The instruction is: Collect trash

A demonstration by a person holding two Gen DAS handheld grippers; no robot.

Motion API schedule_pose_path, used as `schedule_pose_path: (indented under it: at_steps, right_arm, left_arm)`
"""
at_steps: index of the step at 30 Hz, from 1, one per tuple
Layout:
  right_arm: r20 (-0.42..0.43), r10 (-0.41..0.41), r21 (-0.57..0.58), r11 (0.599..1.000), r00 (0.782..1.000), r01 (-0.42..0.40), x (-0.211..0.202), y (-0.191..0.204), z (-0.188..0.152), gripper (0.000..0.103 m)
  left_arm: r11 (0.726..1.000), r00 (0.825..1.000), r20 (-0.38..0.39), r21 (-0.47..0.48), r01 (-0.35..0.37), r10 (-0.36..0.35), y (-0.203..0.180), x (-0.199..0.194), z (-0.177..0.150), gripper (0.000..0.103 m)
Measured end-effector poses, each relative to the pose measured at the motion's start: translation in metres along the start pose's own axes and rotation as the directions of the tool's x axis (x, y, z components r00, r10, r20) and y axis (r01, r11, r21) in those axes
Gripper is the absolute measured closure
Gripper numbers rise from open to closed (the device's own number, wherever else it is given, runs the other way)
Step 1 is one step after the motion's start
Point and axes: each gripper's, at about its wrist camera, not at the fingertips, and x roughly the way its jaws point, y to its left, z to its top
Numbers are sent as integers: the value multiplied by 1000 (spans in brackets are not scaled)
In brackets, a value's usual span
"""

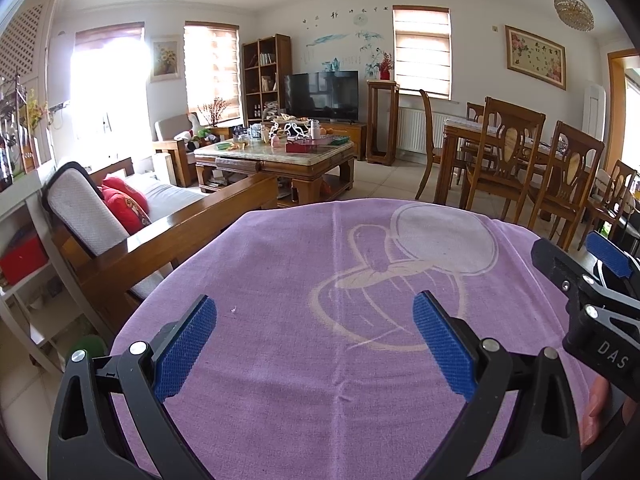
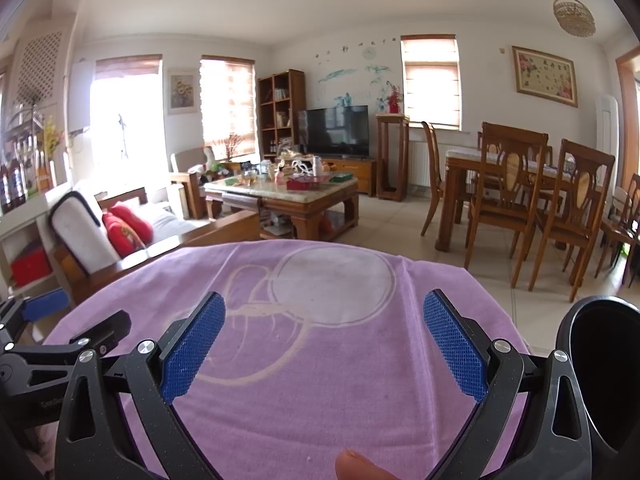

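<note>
Both grippers hover over a purple cloth point(image 1: 320, 380) printed with a pale circle-and-loops design. My left gripper point(image 1: 316, 342) is open, its blue pads wide apart and nothing between them. My right gripper point(image 2: 324, 342) is also open and empty above the same cloth point(image 2: 320, 392). Each gripper shows in the other's view: the right gripper point(image 1: 588, 268) at the right edge, the left gripper point(image 2: 60, 316) at the left edge. A tiny white speck point(image 1: 233, 310) lies on the cloth. A black open bin point(image 2: 600, 368) stands at the cloth's right side.
A wooden sofa point(image 1: 132, 232) with red cushions is to the left. Beyond the cloth stands a cluttered coffee table point(image 1: 276, 156). Dining table and chairs point(image 1: 520, 152) fill the right. A television point(image 1: 322, 94) stands against the far wall. A fingertip point(image 2: 356, 466) shows at the bottom edge.
</note>
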Motion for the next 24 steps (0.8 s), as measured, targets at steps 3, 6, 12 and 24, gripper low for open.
schedule_pose_path:
  at_steps: [3,6,12,24]
  right_arm:
    - [0,1,1,1000,1000,-1,0,-1,0,5]
    - [0,1,0,1000,1000,-1,0,0,0,5]
    - [-2,-2,2,1000,1000,2,1,0,-1,5]
    - [-1,-2,2,1000,1000,2,1,-1,-1,5]
  left_arm:
    - [1000,1000,1,0,2,-2,0,0,0,5]
    - [1000,1000,-2,2,5,-5,0,0,0,5]
    - [1000,1000,1,7,5,-5,-2,-1,0,5]
    - [1000,1000,-2,9,4,-4,-3,-1,0,5]
